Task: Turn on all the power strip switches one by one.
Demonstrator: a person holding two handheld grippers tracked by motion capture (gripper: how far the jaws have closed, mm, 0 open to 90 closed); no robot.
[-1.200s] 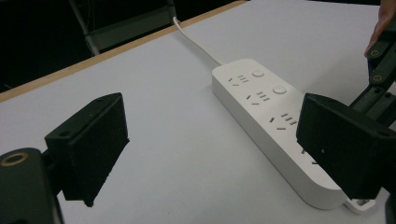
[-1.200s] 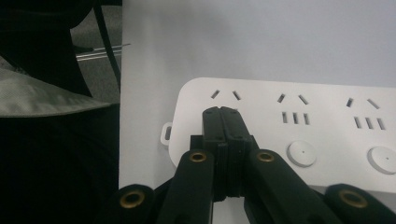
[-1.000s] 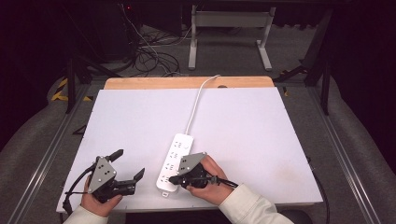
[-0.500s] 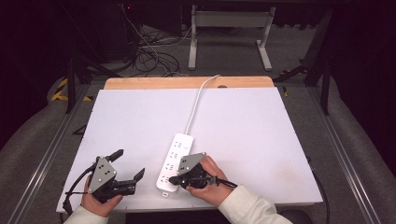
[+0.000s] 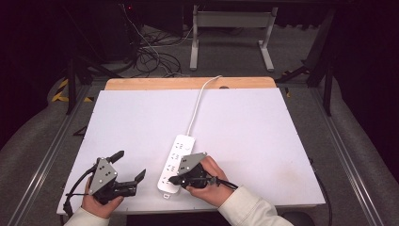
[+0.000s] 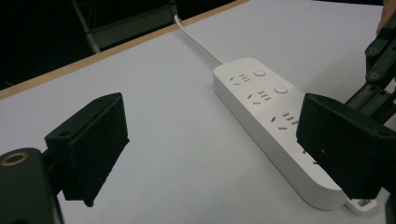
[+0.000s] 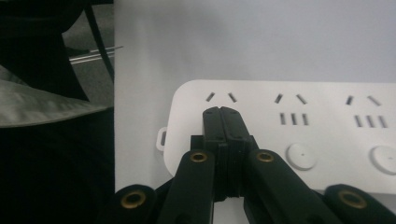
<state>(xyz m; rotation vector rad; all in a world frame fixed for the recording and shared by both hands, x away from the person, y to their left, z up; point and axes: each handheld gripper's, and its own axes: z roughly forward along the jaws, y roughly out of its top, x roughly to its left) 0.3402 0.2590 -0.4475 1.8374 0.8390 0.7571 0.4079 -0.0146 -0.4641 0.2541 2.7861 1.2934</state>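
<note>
A white power strip (image 5: 176, 162) lies lengthwise on the bench (image 5: 263, 141), its cord (image 5: 197, 106) running away toward the far wooden edge.

The right claw (image 5: 173, 179) sits over the strip's near end, held in the person's right hand (image 5: 209, 176). Its jaws are pressed together with nothing between them. In the right gripper view the joined tips (image 7: 223, 119) rest on the strip's top face (image 7: 327, 130), just below the pair of slanted slots of the end socket, where that socket's three straight slots would be. A round button (image 7: 301, 155) lies just to the right of the claw, with a second one (image 7: 385, 159) farther along. Whether the tips push down on the casing or merely touch it, I cannot tell.

The left claw (image 5: 129, 165) is held in the left hand (image 5: 96, 202) beside the strip, to its left and apart from it. Its jaws stand wide apart and empty. In the left gripper view the strip (image 6: 261, 107) lies ahead and to the right of the claw (image 6: 212, 154), partly behind the right-hand jaw, with bare bench between the jaws.
</note>
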